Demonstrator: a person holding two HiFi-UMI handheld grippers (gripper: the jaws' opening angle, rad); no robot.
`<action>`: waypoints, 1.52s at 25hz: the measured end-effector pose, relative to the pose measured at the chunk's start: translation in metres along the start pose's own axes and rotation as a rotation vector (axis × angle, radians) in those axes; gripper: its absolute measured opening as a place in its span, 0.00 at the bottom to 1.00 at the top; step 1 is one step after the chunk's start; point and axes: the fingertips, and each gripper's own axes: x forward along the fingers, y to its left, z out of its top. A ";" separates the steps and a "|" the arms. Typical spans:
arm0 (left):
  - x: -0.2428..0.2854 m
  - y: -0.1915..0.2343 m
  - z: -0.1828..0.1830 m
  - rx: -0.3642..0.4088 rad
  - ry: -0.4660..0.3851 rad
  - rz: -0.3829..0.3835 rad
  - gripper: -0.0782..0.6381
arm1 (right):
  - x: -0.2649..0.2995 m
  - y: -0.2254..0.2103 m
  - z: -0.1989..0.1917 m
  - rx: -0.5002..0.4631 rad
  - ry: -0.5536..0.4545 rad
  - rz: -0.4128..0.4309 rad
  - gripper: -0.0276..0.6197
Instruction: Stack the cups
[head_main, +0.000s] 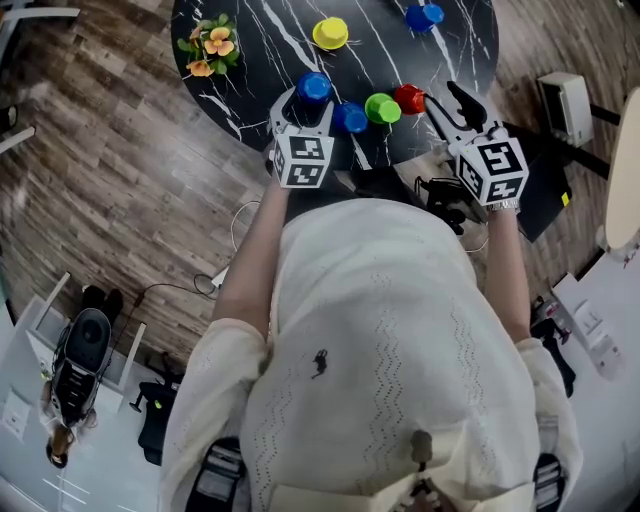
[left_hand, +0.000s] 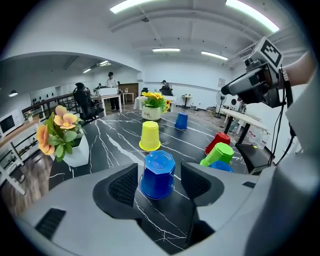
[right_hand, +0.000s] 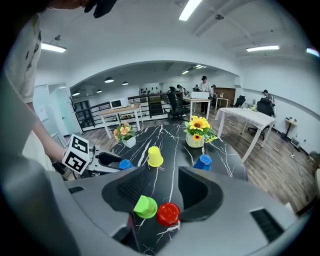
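Observation:
An upturned blue cup (left_hand: 158, 172) (head_main: 313, 86) stands on the black marble table (head_main: 270, 60) between the jaws of my left gripper (left_hand: 159, 186) (head_main: 308, 102). Those jaws are open, with a gap on each side of the cup. My right gripper (right_hand: 160, 192) (head_main: 446, 98) is open and hovers near the table's front right edge. Just below and ahead of it are a red cup (right_hand: 168, 213) (head_main: 409, 98) and a tilted green cup (right_hand: 145, 206) (head_main: 382, 108). Next to the green cup is another blue cup (head_main: 350, 118). A yellow cup (head_main: 330, 32) and a further blue cup (head_main: 424, 15) stand farther back.
A pot of orange flowers (head_main: 208, 45) sits at the table's left edge and a sunflower pot (right_hand: 196, 135) at its far side. Wooden floor surrounds the round table. A black stand and cables (head_main: 445, 195) lie by the front edge. People sit at desks in the background.

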 end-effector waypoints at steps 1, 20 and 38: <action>0.002 0.001 0.000 0.003 0.003 -0.004 0.49 | 0.000 0.001 0.000 0.003 0.001 -0.008 0.37; 0.009 0.011 -0.005 0.049 0.019 -0.068 0.43 | -0.008 0.013 -0.008 0.017 0.006 -0.122 0.36; -0.038 0.003 0.035 -0.044 -0.039 0.085 0.43 | -0.010 -0.031 -0.012 -0.050 -0.031 0.021 0.35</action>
